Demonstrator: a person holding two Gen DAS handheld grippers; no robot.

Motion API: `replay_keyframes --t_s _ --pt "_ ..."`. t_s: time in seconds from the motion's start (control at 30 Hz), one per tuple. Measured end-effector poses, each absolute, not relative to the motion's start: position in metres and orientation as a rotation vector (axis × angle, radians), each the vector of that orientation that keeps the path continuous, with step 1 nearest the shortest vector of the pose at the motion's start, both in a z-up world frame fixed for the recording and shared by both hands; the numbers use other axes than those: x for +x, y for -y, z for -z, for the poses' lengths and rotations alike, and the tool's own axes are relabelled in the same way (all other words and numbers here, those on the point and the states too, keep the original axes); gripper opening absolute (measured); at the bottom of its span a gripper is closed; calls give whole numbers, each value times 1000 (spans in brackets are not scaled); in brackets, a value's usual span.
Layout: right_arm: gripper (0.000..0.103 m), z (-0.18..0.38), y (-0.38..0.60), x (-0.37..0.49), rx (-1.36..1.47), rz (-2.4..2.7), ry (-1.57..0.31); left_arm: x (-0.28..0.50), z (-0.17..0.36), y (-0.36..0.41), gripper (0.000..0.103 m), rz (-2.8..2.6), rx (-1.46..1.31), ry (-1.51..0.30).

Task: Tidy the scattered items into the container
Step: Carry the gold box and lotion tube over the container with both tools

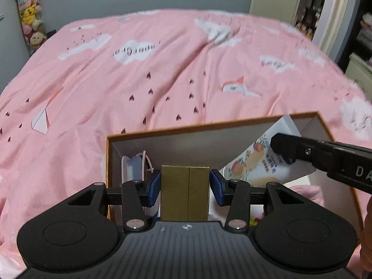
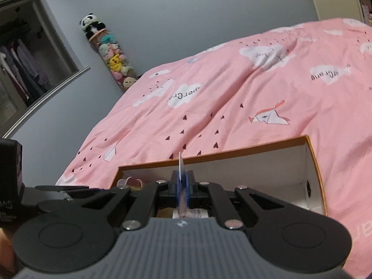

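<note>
An open cardboard box with orange edges and white inside walls lies on the pink bed. My left gripper is shut on a gold box and holds it upright over the cardboard box. My right gripper is shut on a white packet with peach print, seen edge-on in the right wrist view, over the same box. The right gripper also shows in the left wrist view, entering from the right. A white and pink item sits in the box's left corner.
A pink bedspread with clouds and paper planes covers the bed around the box. A hanging column of plush toys is on the far wall. A wardrobe opening is at the left, shelves at the right.
</note>
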State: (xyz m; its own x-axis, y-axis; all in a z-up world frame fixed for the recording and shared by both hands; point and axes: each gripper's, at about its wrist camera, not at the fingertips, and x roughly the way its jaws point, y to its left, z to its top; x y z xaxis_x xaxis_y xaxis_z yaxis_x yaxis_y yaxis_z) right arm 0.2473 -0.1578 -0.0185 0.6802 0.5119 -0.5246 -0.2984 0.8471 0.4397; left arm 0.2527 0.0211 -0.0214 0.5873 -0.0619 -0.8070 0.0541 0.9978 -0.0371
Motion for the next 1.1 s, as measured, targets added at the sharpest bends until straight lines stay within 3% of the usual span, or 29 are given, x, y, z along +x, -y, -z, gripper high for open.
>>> replay_keyframes --t_s 0.7,1.1 --pt "7 60 141 275 506 -422 -816 276 40 -13 53 4 58 -1063" --pt "7 61 137 276 501 -416 -806 257 17 -25 55 28 10 -991"
